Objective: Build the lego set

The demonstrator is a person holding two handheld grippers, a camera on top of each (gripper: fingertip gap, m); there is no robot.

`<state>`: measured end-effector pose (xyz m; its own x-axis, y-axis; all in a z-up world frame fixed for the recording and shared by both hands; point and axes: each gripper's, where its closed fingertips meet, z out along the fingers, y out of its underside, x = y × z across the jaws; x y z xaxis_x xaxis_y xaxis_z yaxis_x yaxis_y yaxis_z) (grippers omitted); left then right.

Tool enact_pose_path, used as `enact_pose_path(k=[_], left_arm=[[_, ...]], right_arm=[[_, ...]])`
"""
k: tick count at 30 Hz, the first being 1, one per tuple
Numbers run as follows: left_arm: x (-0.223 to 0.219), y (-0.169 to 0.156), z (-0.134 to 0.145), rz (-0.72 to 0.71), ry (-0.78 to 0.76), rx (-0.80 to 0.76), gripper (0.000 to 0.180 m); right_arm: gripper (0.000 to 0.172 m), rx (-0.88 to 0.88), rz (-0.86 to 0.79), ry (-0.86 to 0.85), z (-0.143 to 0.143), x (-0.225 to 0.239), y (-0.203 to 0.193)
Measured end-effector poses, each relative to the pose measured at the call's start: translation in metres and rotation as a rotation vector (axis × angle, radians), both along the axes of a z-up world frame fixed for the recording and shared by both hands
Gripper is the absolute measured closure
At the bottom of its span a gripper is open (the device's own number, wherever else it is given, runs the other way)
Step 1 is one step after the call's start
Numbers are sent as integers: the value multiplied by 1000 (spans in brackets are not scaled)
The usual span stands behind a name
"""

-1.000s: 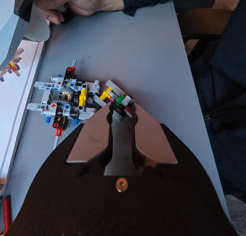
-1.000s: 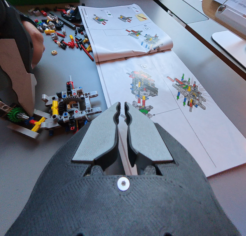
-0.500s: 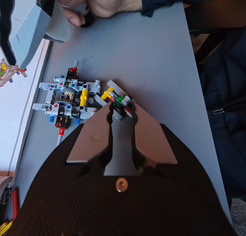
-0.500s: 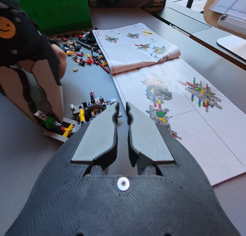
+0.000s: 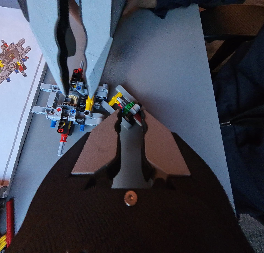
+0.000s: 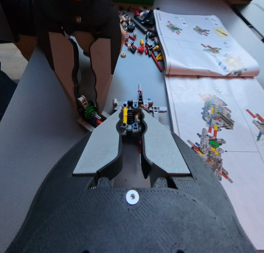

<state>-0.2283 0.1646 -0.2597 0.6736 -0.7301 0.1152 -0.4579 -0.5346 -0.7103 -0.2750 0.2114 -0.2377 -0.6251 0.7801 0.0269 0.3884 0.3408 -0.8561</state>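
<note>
right claw (image 6: 132, 118) has moved onto gear frame (image 6: 134, 117), straddling it, apart | left claw (image 5: 131, 114) clamped on green-gear module (image 5: 129, 110)

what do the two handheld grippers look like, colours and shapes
The left gripper has a black textured printed body, tan wedge-shaped fingers with wavy black inner pads, a metal screw and an orange round sticker. The right gripper has a dark grey ribbed body, light grey fingers of the same wavy shape and a silver hex screw. A dark navy sleeve shows behind.
</note>
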Motion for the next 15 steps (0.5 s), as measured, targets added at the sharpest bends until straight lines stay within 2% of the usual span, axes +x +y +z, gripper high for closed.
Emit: enact_pose_path(k=[5,10,15], left_arm=[[-1,-2,2,-5,1,-3,159],[3,-7,22,-36,-89,31,161],[-15,0,31,30,-110,57,163]], right_arm=[[151,68,33,-46,-16,4,-3],[154,2,22,-76,-14,2,0],[154,-22,14,-90,-14,1,3]])
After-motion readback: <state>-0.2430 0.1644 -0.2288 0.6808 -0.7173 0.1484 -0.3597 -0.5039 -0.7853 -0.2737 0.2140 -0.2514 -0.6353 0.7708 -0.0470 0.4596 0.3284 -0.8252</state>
